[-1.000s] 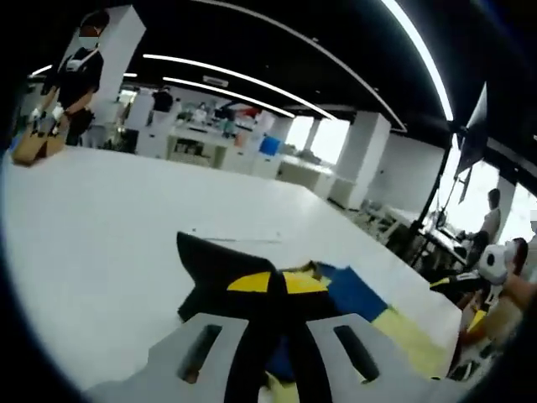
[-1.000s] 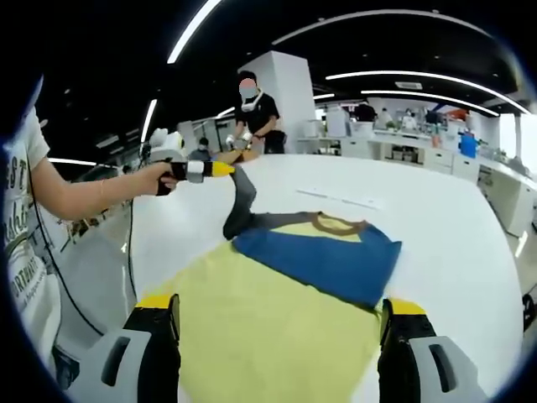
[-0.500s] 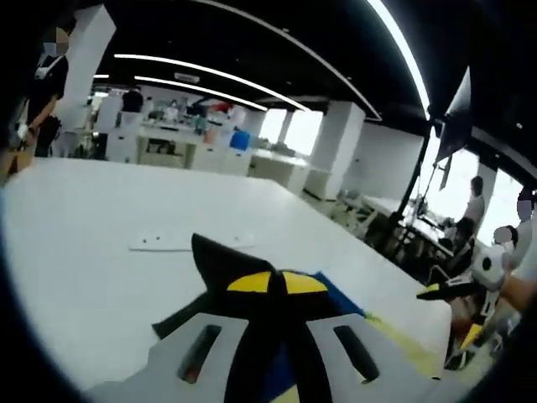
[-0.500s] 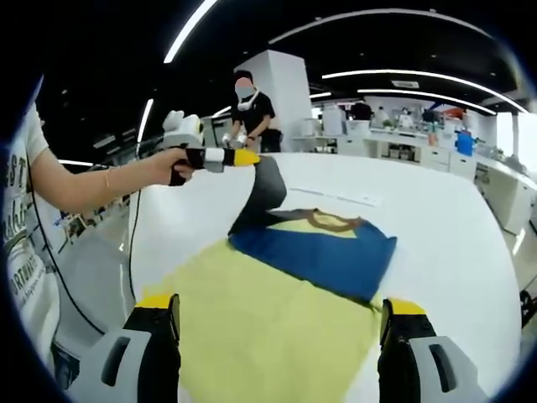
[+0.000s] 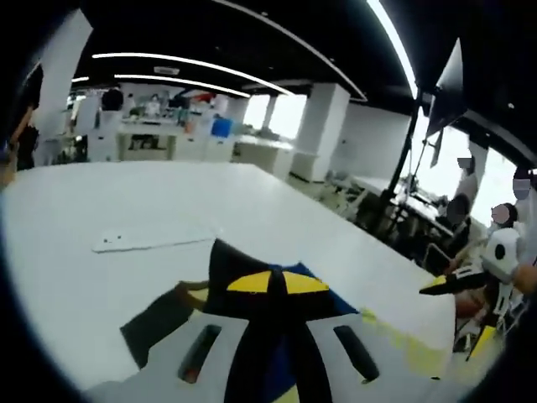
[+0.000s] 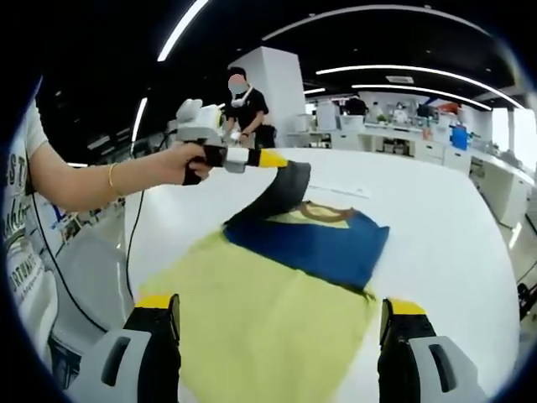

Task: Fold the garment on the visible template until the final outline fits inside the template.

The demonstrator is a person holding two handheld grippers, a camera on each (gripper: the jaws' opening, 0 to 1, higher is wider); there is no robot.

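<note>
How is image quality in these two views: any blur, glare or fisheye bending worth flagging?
Left gripper view: soft and slightly blurred throughout, windows blown out white, ceiling light strips bent into arcs. Right gripper view: sharper, the garment evenly lit without hard shadows on the white table; the left gripper gripping the dark sleeve reads clearly.

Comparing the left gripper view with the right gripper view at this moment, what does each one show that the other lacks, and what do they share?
Left gripper view alone: its own jaws closed on the dark sleeve, seen close up, plus a flat white strip lying on the table. Right gripper view alone: the whole garment, its yellow body and blue folded section, with the brown collar, the right gripper with jaws wide apart, and the hand holding the left gripper. Shared: the white table, the garment, the sleeve lifted by the left gripper.
</note>
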